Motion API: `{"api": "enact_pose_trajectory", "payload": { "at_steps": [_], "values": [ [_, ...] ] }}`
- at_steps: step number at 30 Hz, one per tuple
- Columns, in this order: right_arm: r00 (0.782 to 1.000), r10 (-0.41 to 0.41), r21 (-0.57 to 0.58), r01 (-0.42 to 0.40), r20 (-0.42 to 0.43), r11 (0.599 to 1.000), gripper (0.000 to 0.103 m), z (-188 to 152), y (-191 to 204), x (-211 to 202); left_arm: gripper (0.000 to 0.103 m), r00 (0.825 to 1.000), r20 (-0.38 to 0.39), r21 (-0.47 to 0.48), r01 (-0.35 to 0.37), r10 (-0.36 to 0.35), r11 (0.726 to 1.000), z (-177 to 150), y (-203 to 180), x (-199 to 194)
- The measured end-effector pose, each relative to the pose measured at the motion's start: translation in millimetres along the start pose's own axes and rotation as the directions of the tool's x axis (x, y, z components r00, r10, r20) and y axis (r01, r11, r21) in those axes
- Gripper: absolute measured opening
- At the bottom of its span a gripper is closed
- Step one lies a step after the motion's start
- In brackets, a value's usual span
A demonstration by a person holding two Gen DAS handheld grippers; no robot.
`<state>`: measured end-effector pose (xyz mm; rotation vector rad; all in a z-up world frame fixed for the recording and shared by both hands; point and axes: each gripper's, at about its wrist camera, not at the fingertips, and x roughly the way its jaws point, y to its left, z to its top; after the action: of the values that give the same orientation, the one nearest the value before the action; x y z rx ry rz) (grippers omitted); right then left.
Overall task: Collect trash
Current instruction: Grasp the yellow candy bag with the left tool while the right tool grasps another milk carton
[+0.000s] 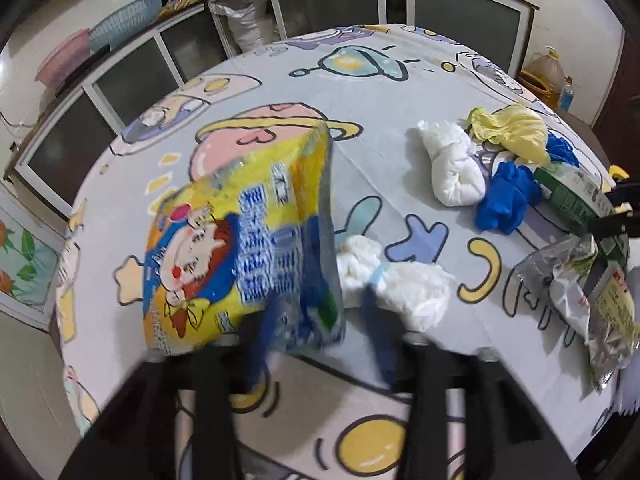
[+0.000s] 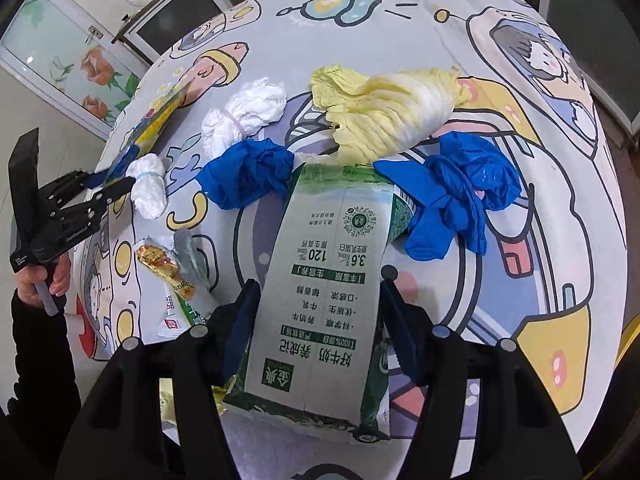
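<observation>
My left gripper [image 1: 316, 312] is open, its left finger against a yellow and blue snack bag [image 1: 244, 248] that stands tilted above the cartoon tablecloth [image 1: 360, 92]; the view is blurred, so grip is unclear. My right gripper [image 2: 316, 304] has its fingers on both sides of a flattened green and white milk carton [image 2: 324, 296] and is shut on it. The carton also shows in the left wrist view [image 1: 576, 196]. The left gripper also shows at the left of the right wrist view [image 2: 104, 192].
On the cloth lie white tissue wads [image 1: 452, 164] [image 1: 400, 284], blue gloves [image 2: 456, 196] [image 2: 248, 176], a yellow crumpled bag [image 2: 384, 116] and a silver snack wrapper [image 1: 580, 292]. Cabinets [image 1: 328, 4] stand behind the table.
</observation>
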<state>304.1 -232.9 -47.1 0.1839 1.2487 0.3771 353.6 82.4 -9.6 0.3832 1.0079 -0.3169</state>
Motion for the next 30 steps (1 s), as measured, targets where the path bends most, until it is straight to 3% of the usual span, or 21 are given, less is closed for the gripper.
{"api": "enact_pose_trajectory", "payload": {
  "at_steps": [4,9,18,20,22,23,25,30],
  "values": [
    [1.0,-0.002,-0.004,0.002,-0.008,1.0,0.059,1.0,-0.2,1.9,0.055,1.0,0.002,0.015,0.027,-0.027,1.0,-1.5,9.7,-5.8],
    [1.0,-0.001,-0.005,0.001,-0.01,1.0,0.059,2.7,0.1,5.1,0.056,0.994,0.026,-0.063,0.11,-0.109,0.992,13.0,23.0,-6.8],
    [1.0,0.001,-0.009,-0.002,-0.03,1.0,0.058,5.0,-1.0,10.7,0.055,0.995,-0.061,-0.156,0.074,-0.085,0.985,54.8,23.5,50.5],
    [0.999,0.01,-0.003,-0.01,-0.039,1.0,0.058,5.5,-3.0,13.1,0.03,0.991,-0.098,-0.172,0.07,-0.087,0.983,56.1,24.5,64.0],
    [0.999,0.005,-0.011,-0.005,-0.045,1.0,0.057,5.5,-3.3,15.4,0.02,0.989,-0.111,-0.204,0.078,-0.102,0.976,55.8,27.4,71.8],
    [0.999,0.004,-0.012,-0.005,-0.046,1.0,0.057,5.7,-3.3,15.9,0.009,0.989,-0.098,-0.223,0.086,-0.11,0.971,56.4,29.6,71.1],
    [0.999,0.009,-0.01,-0.009,-0.034,1.0,0.056,6.2,-4.3,13.8,0.003,0.992,-0.074,-0.246,0.085,-0.106,0.965,57.8,34.5,65.1],
    [0.999,0.034,0.016,-0.034,0.023,0.999,0.055,6.1,-9.3,-5.1,0.002,0.993,0.016,-0.274,0.113,-0.113,0.955,57.9,46.1,27.4]
  ]
}}
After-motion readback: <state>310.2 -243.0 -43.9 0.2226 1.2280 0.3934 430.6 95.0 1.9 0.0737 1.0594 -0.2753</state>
